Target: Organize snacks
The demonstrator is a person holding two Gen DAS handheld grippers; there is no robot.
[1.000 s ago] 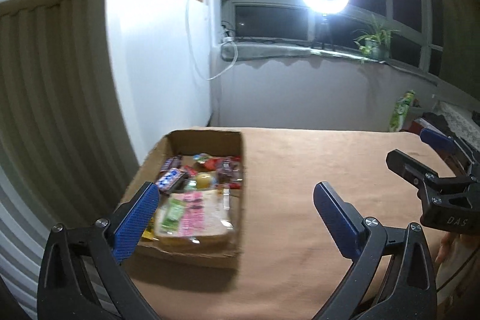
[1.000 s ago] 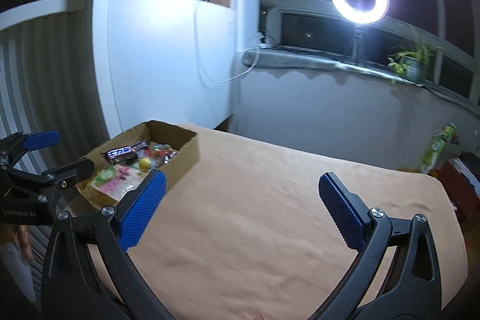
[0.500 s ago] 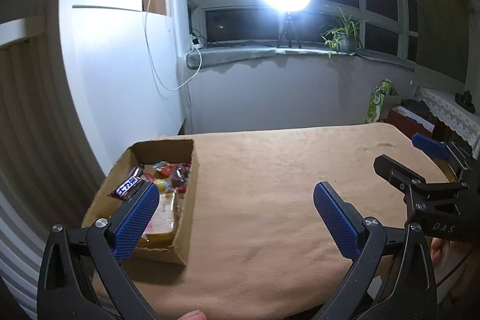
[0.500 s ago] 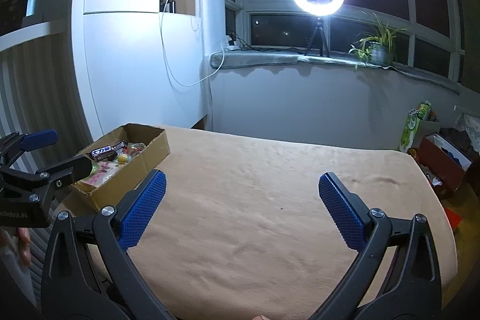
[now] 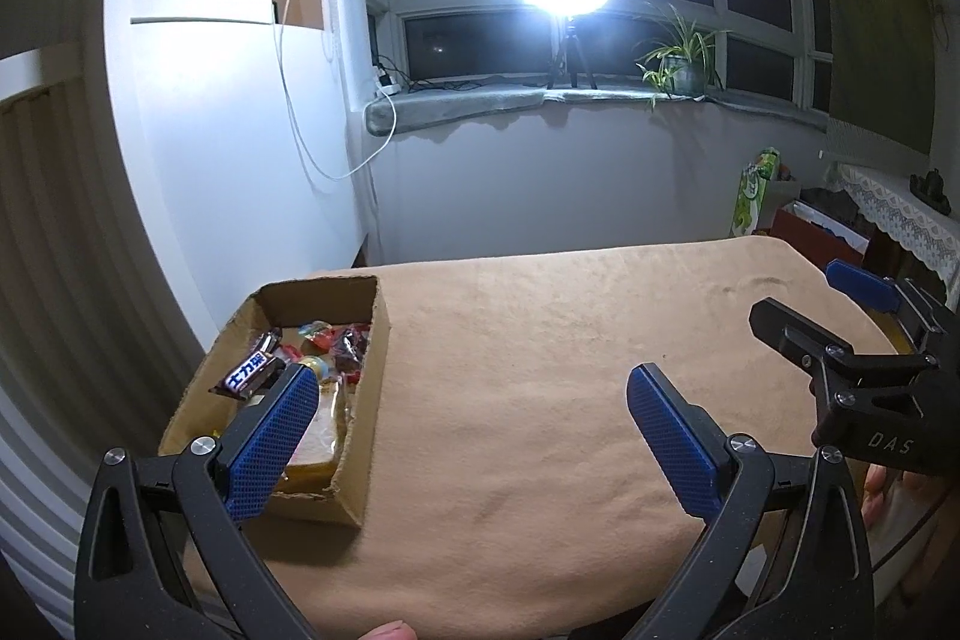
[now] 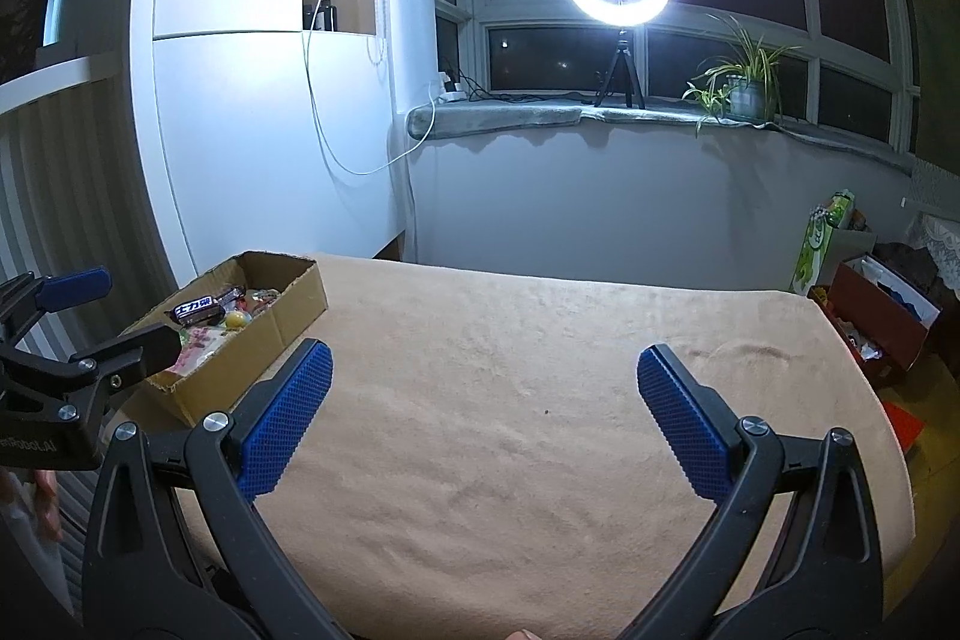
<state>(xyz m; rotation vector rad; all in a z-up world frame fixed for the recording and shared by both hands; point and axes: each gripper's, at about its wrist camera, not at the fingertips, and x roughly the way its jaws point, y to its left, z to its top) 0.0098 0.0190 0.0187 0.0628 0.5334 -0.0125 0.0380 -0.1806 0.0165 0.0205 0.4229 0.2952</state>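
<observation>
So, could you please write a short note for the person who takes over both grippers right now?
Left gripper: open, empty, held above the near edge of the tan cloth-covered table.
Right gripper: open, empty, above the bare middle of the table.
The open brown cardboard box sits at the table's left side and holds the wrapped snacks, including a dark candy bar with white lettering.
Done: no loose snack is visible on the cloth.
Left: apparently nothing to gather; check outside the views.

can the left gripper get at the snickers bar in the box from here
Probably yes: the left gripper is open and empty, the cardboard box has no lid, and the bar lies on top of the snacks.
</observation>
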